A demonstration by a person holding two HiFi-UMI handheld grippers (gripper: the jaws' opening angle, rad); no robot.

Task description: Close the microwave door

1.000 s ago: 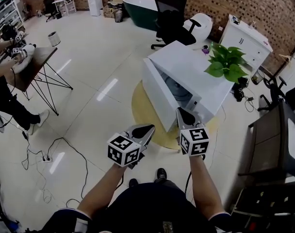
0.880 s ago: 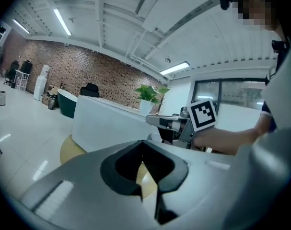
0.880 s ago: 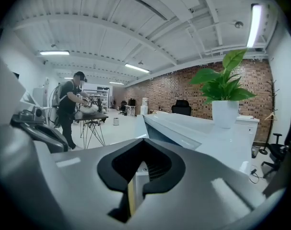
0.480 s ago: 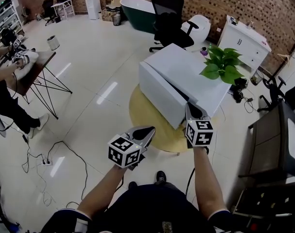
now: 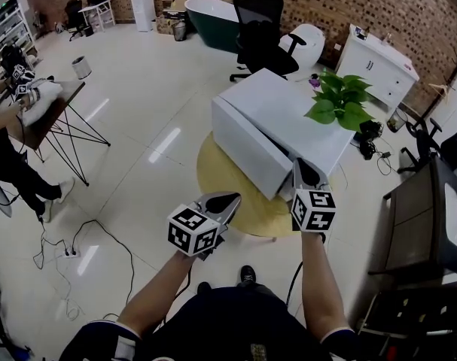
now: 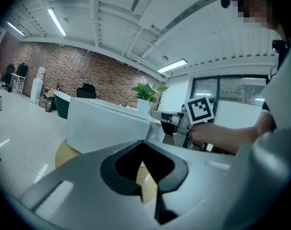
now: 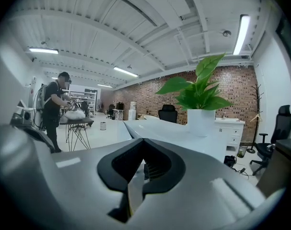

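both our left tool point(image 5: 230, 200) and right tool point(image 5: 302, 165) are clenched on nothing. the microwave door point(image 5: 247, 147) sits at the right tool's tip, looking almost shut. we should push slow and straight till it clicks.

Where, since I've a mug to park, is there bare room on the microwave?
The microwave top is bare between its left edge and the potted plant. Crowded: the right end, with that plant and the right gripper.

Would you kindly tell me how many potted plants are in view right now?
1. The potted plant stands on top of the white microwave, near its far right corner. No other shows, though furniture could hide more.
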